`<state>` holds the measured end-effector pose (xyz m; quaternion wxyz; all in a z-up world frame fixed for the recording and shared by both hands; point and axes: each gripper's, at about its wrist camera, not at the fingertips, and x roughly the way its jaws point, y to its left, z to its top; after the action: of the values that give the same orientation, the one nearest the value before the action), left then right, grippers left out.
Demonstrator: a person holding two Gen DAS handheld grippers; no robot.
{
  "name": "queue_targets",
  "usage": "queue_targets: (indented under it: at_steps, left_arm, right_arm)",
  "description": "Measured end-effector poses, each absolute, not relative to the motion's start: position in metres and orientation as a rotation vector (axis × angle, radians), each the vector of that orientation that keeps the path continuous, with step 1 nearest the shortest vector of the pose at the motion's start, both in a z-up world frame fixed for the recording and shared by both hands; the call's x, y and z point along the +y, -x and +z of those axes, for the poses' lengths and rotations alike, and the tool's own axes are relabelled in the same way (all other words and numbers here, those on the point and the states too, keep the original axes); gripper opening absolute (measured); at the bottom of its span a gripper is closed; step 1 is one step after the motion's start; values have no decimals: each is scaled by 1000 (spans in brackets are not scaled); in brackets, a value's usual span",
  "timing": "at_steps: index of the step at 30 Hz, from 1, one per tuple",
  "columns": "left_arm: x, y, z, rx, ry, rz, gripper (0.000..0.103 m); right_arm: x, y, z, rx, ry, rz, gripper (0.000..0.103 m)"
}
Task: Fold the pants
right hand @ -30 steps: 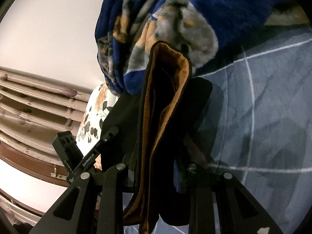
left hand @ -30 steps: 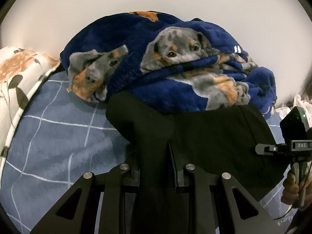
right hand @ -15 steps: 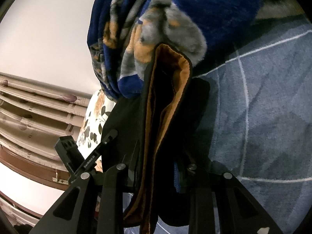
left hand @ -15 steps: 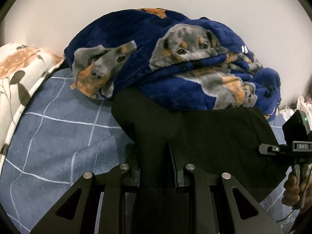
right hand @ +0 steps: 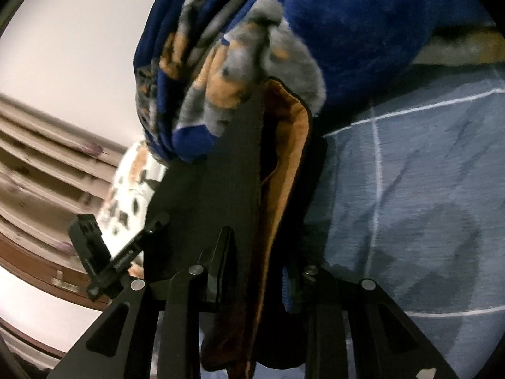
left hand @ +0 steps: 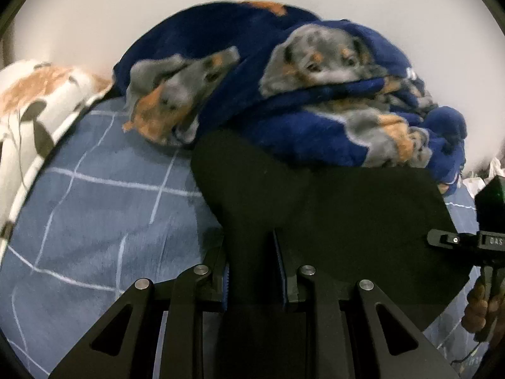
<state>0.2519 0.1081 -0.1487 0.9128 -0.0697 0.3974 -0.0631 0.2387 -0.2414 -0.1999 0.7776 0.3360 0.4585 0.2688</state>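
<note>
The left gripper [left hand: 252,271] clamps one bunched end of the soft black pants with tan fleece lining [left hand: 331,214], spread over the blue checked bedsheet [left hand: 94,205]. The right gripper [right hand: 258,271] clamps the doubled waistband; thick, limp cloth probably sags, so holding the edges seems best.

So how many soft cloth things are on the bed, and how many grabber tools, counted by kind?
Black pants: 1
Blue dog-print blanket: 1
Flowery pillow: 1
Grabber tools: 2, the left gripper and the right gripper, both clamped on the pants
Total: 5
</note>
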Motion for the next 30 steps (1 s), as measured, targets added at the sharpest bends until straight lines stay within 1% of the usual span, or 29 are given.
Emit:
queue_targets:
  at_steps: [5,8,21,30]
  left_arm:
    - [108,-250,-157,809,129,-112,23]
    - [105,-248,-160,799,101,-103,23]
    - [96,-243,-167,742,36,-62,25]
    - [93,-242,-169,731,31,-62,25]
  right_arm:
    - [-230,-234,-199,965,-614,506,25]
    - [-228,-233,-202,948,-598,476,25]
    - [-203,-224,-197,853,-428,368,30]
    - [-199,-221,-197,834,-397,340,32]
